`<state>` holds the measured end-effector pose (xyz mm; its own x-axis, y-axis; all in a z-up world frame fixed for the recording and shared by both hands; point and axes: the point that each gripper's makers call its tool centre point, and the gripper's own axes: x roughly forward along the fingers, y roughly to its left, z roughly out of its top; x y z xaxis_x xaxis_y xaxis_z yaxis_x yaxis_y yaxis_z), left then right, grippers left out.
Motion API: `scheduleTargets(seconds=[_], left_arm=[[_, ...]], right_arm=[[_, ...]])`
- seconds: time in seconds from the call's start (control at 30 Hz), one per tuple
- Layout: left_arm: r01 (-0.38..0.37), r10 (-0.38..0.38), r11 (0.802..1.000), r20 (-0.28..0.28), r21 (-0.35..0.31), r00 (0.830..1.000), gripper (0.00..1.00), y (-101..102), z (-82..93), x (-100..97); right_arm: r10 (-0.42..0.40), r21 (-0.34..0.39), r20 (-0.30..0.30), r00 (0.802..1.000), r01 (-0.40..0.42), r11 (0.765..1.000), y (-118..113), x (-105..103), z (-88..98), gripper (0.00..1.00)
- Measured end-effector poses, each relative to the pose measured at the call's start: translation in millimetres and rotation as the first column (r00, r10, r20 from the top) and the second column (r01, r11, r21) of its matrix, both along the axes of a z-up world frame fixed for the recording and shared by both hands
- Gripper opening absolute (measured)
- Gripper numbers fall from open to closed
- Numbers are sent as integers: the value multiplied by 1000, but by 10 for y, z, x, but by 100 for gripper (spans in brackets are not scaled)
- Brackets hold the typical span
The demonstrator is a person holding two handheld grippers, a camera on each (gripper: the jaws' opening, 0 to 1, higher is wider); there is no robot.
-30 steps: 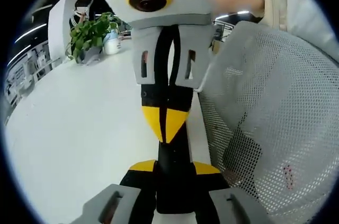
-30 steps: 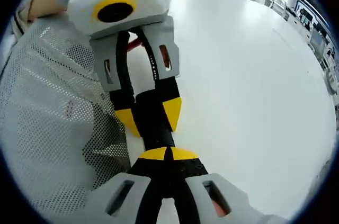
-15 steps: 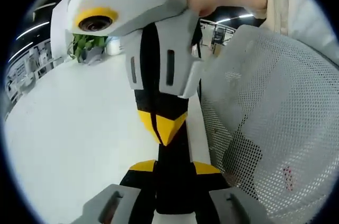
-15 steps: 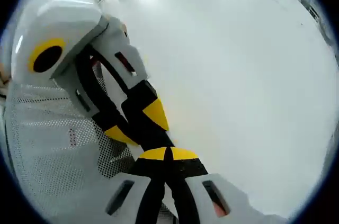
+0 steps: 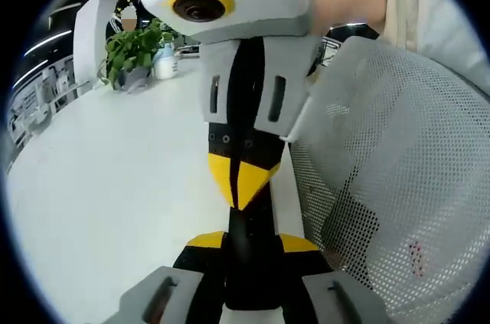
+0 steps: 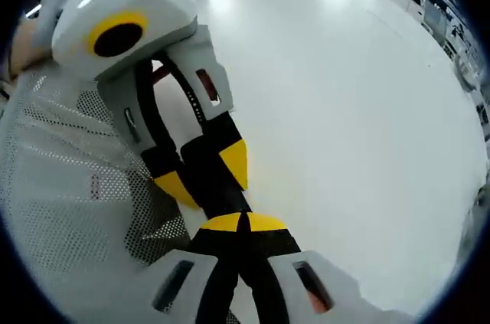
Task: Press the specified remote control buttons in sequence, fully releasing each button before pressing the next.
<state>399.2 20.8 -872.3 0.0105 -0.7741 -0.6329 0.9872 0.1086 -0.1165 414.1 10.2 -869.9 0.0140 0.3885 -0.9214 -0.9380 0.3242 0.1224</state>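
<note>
Left tongs (image 5: 251, 241): in the left gripper view they rise from the bottom edge with their yellow tips held a narrow way apart, clamped on either side of a slim black bar.
Remote (image 5: 249, 274): the slim black bar appears to be the remote. Its face and buttons cannot be made out, so this is a fair guess, not a certainty.
Long axis of the remote: it runs straight out along the left tongs, with the far end pointing away from that hand.
Right tongs (image 5: 241, 182): they come down from the top of the left gripper view with their two yellow tips pressed together into a single point.
Key relation: that single point sits at the far end of the remote, touching it or just above it. Contact cannot be confirmed.
Same relation from the other side: in the right gripper view the closed yellow tips sit at the bottom centre, with the black bar and the left tongs directly ahead, leaning up and to the left.
Nearer hand: the right tongs are placed to press, while the left hand only steadies the remote.
Counter (image 6: 360, 109): white and broad, it lies below both hands.
Chair (image 5: 398, 178): its white mesh back stands just beside the tongs.
Plant (image 5: 134, 48): a potted plant stands far back on the counter.
</note>
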Motion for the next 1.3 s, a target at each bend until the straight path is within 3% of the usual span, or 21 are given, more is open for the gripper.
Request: scheduleTargets(seconds=[0.23,0.7,1.17,1.3], left_arm=[[0,0,1000,-1,0,1000,25,-2,1,0],[0,0,1000,1,0,1000,25,-1,0,0],[1,-1,1000,1,1,1000,25,-7,9,-5],[2,-2,1000,2,2,1000,25,-6,6,-4]], right_arm=[[76,-14,92,993,-75,997,33,-15,18,0],[107,28,80,991,-110,994,123,-137,25,0],[48,9,65,997,-49,999,124,-114,15,0],[-4,-2,38,999,4,1000,124,-104,11,0]])
